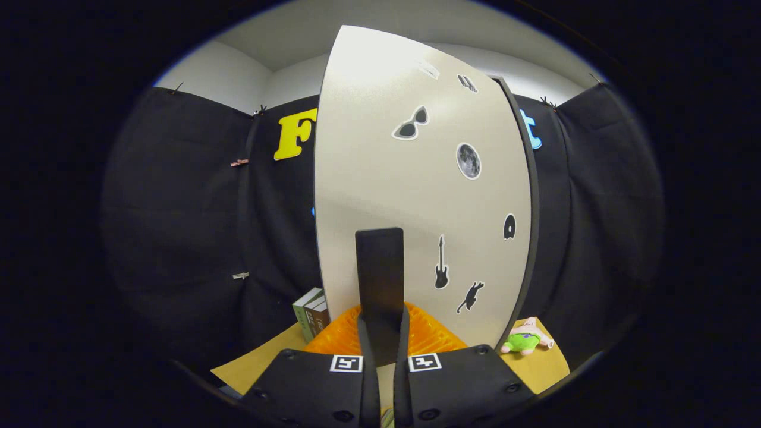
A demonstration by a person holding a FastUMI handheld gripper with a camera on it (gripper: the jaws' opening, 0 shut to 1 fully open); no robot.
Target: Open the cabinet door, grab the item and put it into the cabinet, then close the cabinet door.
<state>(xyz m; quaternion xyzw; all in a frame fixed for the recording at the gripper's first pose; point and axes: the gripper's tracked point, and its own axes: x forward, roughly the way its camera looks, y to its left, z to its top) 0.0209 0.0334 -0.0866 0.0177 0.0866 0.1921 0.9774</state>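
Gripper view: tool (380, 351) clamped on cabinet door handle (380, 279), plush toy (525, 339) off right.

A tall black flat door handle (379, 279) is clamped between the fingers of the tool (383, 351) on the sticker-covered beige cabinet door (380, 178), beyond which a small green-and-pink plush toy (525, 339) is seen lying on the tan bench (544, 365).

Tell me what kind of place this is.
Probably a staged recording booth, not a home: black cloth walls clipped up behind a stickered cabinet door, whose handle the gripper fingers clamp, and a plush toy on a tabletop.
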